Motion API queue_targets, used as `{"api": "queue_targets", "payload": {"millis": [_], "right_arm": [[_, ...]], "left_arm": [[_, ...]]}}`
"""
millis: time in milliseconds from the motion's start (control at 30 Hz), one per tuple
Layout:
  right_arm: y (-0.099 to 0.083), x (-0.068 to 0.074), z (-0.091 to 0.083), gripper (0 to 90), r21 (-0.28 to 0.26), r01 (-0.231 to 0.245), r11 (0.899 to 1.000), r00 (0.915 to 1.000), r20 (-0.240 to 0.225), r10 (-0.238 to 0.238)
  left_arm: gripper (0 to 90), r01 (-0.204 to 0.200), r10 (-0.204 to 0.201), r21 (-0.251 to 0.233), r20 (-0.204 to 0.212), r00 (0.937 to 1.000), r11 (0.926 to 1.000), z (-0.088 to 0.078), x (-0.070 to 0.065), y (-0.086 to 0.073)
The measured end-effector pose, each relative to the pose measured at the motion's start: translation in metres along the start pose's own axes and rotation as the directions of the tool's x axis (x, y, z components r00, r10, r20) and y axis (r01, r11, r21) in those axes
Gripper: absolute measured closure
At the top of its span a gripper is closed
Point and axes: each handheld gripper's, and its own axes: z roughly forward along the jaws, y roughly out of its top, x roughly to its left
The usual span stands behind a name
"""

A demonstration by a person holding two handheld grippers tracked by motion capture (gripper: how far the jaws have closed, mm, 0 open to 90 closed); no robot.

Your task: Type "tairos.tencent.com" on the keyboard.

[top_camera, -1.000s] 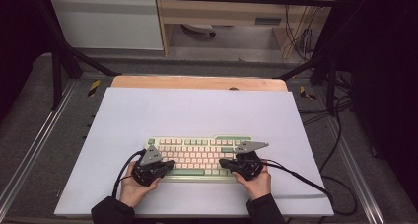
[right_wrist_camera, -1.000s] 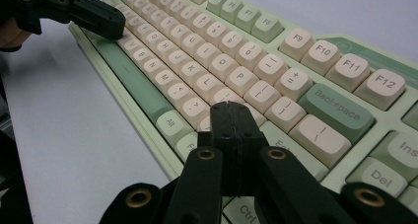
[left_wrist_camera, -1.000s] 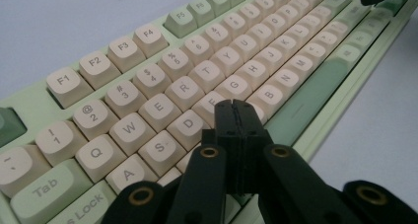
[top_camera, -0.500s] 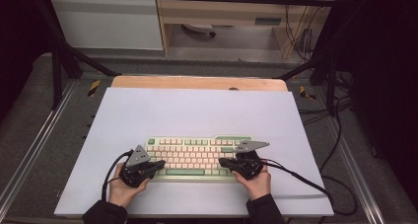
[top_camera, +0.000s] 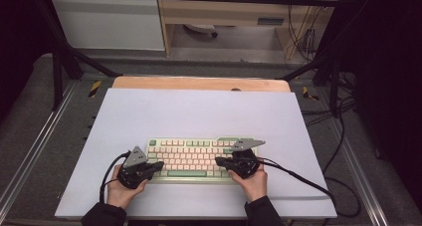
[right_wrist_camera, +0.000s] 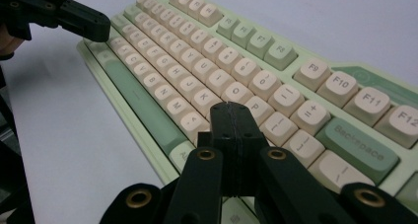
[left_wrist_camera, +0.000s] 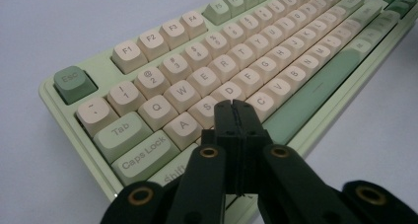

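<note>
A pale green keyboard (top_camera: 196, 156) with cream keys lies on the white table top (top_camera: 199, 111), near its front edge. My left gripper (top_camera: 160, 165) is shut and empty, its tip over the keyboard's left end. In the left gripper view its closed jaws (left_wrist_camera: 236, 108) hover just above the A, S and Z keys of the keyboard (left_wrist_camera: 276, 46). My right gripper (top_camera: 219, 161) is also shut and empty, pointing left over the right half. The right gripper view shows that tip (right_wrist_camera: 231, 110) above the keys near L and P on the keyboard (right_wrist_camera: 197, 51), with the left gripper (right_wrist_camera: 74, 19) farther off.
A wooden strip (top_camera: 199, 83) edges the table's far side. Black frame bars and grey floor surround the table. The right gripper's cable (top_camera: 298, 178) trails off to the right, over the table's edge. Bare white surface lies behind the keyboard.
My left gripper has slid a little to the left along the keyboard's near edge, toward its left end. The right gripper and the keyboard have stayed put.
</note>
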Motion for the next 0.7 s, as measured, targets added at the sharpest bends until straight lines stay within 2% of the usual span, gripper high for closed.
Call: {"api": "queue_targets", "payload": {"millis": [167,467,700], "right_arm": [[0.006,0.004,0.009,90.0,-0.002,0.007,1.0,1.0,0.0,-0.007],[0.014,0.009,0.026,90.0,0.015,0.02,1.0,0.9993,0.03,-0.021],[0.016,0.006,0.037,90.0,0.025,0.006,1.0,0.9993,0.037,-0.007]], "left_arm": [[90.0,0.002,-0.002,-0.001,0.001,1.0,1.0,0.0,0.001,0.0],[90.0,0.009,-0.009,-0.01,0.0,1.0,0.9999,-0.002,0.003,0.0],[90.0,0.012,-0.012,-0.01,0.0,0.9999,0.9999,-0.002,0.003,0.0]]}}
